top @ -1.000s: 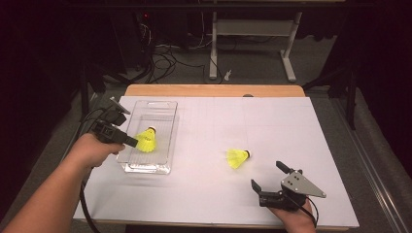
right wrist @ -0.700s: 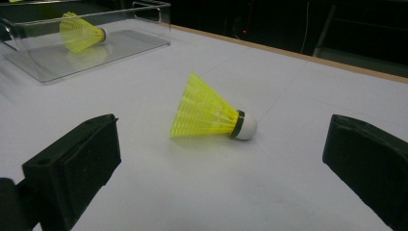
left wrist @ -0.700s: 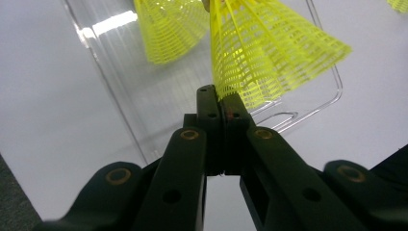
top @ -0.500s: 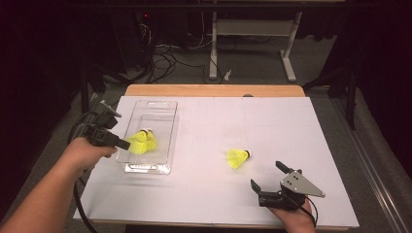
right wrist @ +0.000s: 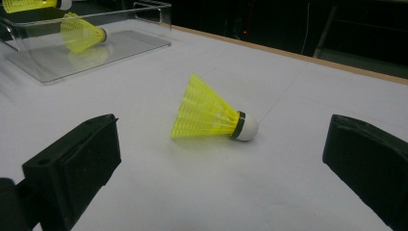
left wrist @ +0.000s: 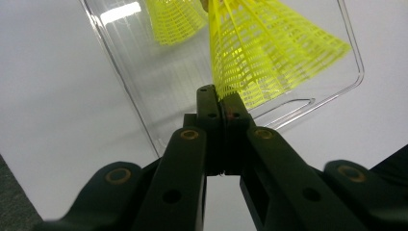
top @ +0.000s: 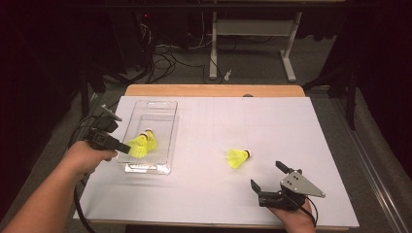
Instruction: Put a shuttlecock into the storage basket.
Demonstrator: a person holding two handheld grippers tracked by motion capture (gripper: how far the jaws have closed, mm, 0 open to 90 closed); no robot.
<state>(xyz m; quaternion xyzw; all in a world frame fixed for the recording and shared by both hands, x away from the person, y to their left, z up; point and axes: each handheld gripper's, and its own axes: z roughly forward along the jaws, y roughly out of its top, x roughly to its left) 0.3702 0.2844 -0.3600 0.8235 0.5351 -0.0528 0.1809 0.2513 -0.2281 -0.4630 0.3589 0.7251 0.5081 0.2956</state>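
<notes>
Two shuttlecocks sit over the clear tray (top: 167, 127): your left gripper (left wrist: 222, 103) pinches one's skirt (left wrist: 269, 53) (release gently); right gripper (right wrist: 223, 168), spread, faces the loose shuttlecock (right wrist: 211, 116) beside the tray.

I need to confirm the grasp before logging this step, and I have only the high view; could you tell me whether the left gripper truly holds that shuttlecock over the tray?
Observer: Yes. In the left gripper view the left gripper has its jaws shut on the skirt edge of the held shuttlecock.
Operator: Thank you. Is anything already in the clear tray?
Observer: A second shuttlecock lies on its side inside the clear tray.
Operator: And the right gripper, please?
Observer: The right gripper is wide open, with the loose shuttlecock lying ahead between its jaws, untouched.
</notes>
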